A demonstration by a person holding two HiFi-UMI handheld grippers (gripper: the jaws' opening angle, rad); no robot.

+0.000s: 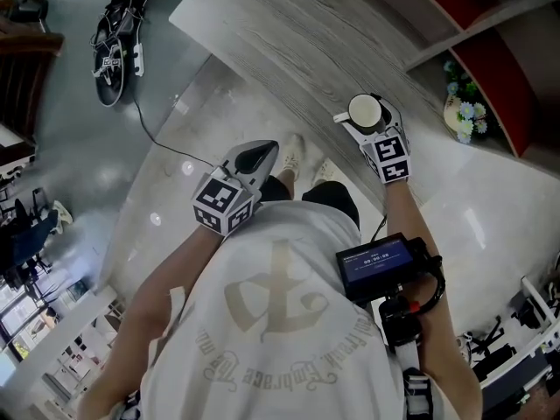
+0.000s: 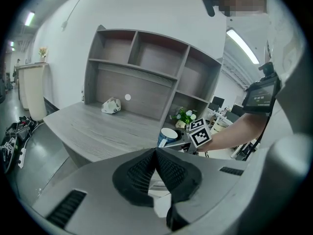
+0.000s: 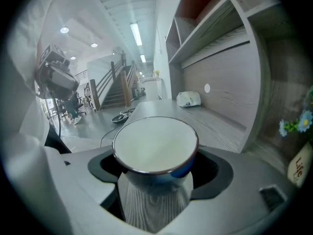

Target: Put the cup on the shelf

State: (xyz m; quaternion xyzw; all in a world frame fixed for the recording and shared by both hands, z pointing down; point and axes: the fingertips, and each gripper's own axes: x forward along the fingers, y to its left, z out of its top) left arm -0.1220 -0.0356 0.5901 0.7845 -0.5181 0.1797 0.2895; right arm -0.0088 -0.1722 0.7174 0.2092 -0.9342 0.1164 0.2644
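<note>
— Checking grip before the lift: see right gripper (image 1: 367, 122) clamped on cup (image 3: 155, 142), jaws part-open against its blue wall, mouth up, nothing visible inside. Proceed?

— Proceed. Note cup position first: held over near edge of desk (image 2: 98, 126), well short of shelf (image 2: 146, 67). Cannot tell whether base touches desk. Carry upright throughout.

— Confirm left gripper (image 2: 155, 164) status.

— Read as empty, jaws pressed together, held low beside the torso, well apart from cup. Leave there; probably not needed for this step.

— Select compartment.

— Judge from left gripper view. Avoid lower right bay, occupied by flowers (image 2: 185, 115). Steer clear of white object (image 2: 111, 105) on desk under the long board. Prefer an empty upper bay or the long middle board, likely the easiest reach.

— Approach how?

— Raise above target board before moving in, to avoid catching base on front edge. Move in level. Lower until base seats flat, well back from the lip. Watch jaw clearance against dividers and the board overhead.

— Release?

— Open only after full seating. Spread jaws wide, then withdraw straight back, to avoid dragging or tipping cup. Expect a light, rigid, smooth-walled load: apply firm pressure, avoid sudden swings.
</note>
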